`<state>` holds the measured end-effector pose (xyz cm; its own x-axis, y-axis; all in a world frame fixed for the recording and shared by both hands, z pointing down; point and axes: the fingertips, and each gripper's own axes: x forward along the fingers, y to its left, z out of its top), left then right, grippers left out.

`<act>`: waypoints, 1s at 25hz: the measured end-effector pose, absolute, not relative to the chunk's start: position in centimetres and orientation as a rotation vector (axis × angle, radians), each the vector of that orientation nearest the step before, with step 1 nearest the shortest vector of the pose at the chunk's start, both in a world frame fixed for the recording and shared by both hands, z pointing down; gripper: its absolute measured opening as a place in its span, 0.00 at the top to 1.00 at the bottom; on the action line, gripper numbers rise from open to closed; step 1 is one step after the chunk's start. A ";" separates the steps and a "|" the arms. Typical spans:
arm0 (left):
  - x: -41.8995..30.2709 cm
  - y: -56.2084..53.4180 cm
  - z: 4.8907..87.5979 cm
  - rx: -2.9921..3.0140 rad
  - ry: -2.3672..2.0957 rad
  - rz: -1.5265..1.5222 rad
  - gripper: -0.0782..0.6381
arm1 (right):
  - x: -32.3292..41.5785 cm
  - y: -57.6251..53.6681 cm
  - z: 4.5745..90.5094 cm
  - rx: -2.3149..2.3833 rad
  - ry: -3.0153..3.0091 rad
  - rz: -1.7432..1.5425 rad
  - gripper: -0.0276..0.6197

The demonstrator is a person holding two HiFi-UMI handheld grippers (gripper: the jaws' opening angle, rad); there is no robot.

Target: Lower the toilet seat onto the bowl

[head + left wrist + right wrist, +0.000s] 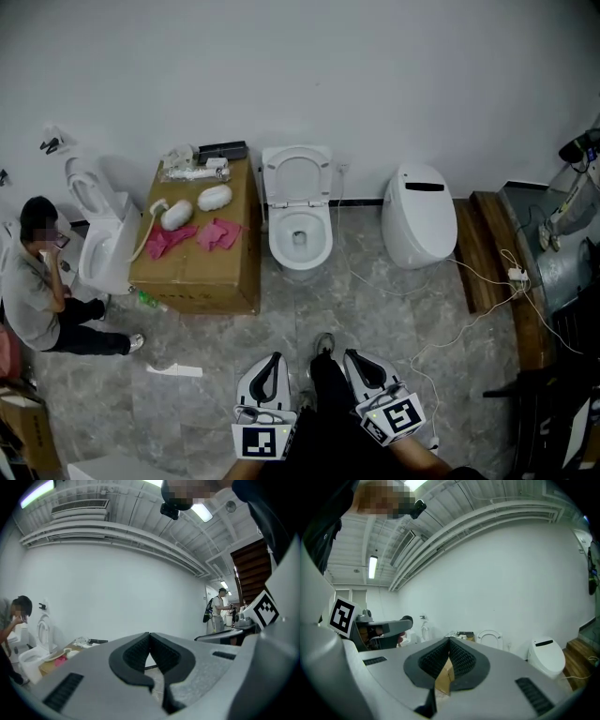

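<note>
A white toilet [300, 234] stands against the far wall in the head view, its seat [296, 176] raised upright against the wall over the open bowl. The same raised seat [491, 639] shows small in the right gripper view, past the jaws. My left gripper [274, 360] and right gripper [354, 357] are low in the head view, close to my body and far from the toilet. Both are shut with nothing between the jaws. The left gripper [149, 634] points at the wall left of the toilet.
A cardboard box [201, 258] with white parts and pink cloths stands left of the toilet. Another white toilet [418, 225] stands to the right, with cables [469, 309] trailing over the floor. A person [42, 291] crouches at far left beside a third toilet [103, 239]. Wooden steps [487, 248] lie at right.
</note>
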<state>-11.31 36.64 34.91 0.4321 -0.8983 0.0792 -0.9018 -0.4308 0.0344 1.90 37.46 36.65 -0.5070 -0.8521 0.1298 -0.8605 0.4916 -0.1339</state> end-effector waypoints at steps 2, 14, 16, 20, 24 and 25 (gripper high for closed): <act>-11.5 34.0 35.5 2.576 -1.641 0.126 0.88 | 2.1 34.5 37.0 1.537 -2.669 0.284 0.92; -8.7 13.8 34.7 2.539 -1.677 0.044 0.88 | 5.0 14.1 36.2 1.453 -2.702 0.273 0.92; -8.3 11.3 34.5 2.525 -1.695 0.047 0.88 | 5.4 11.4 36.1 1.423 -2.713 0.262 0.92; -7.4 6.3 34.2 2.548 -1.702 0.121 0.88 | 6.1 5.9 36.0 1.380 -2.710 0.256 0.92; -7.0 2.7 35.7 2.502 -1.675 0.239 0.88 | 7.0 1.7 36.4 1.357 -2.697 0.276 0.92; -6.8 1.5 35.7 2.515 -1.678 0.219 0.88 | 7.2 0.4 36.6 1.356 -2.694 0.275 0.92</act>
<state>-6.83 1.47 35.66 0.3786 -0.9078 0.1806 -0.9237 -0.3829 0.0116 7.20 0.45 36.58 -0.5940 -0.7836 0.1820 -0.8042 0.5839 -0.1105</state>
